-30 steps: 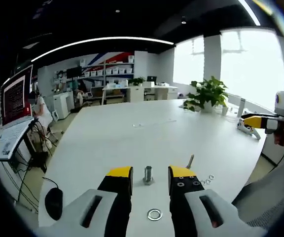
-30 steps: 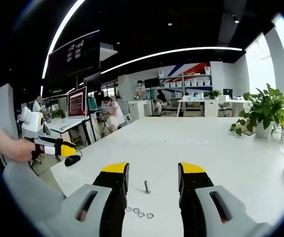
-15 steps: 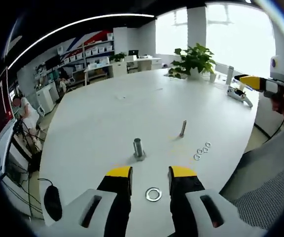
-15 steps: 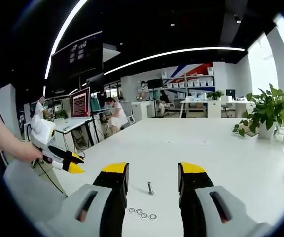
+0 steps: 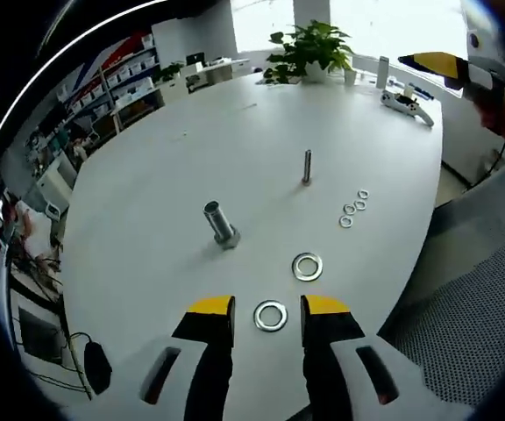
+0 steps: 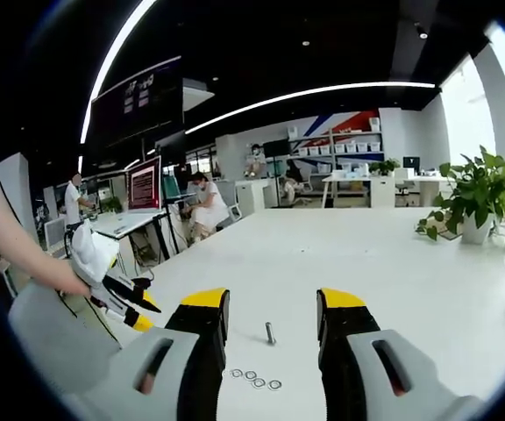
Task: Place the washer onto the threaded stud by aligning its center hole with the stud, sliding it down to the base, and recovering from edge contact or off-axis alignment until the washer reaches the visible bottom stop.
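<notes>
The left gripper (image 5: 267, 306) hangs with jaws apart over a washer (image 5: 271, 316) on the white table (image 5: 147, 175), a second washer (image 5: 307, 266) just beyond, the stud (image 5: 221, 224) farther, then a thin bolt (image 5: 307, 166) beside four small rings (image 5: 353, 206).

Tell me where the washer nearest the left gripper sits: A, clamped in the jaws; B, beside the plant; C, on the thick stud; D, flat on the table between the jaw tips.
D: the washer lies flat on the table between the open left gripper jaw tips, apart from the thick stud.
</notes>
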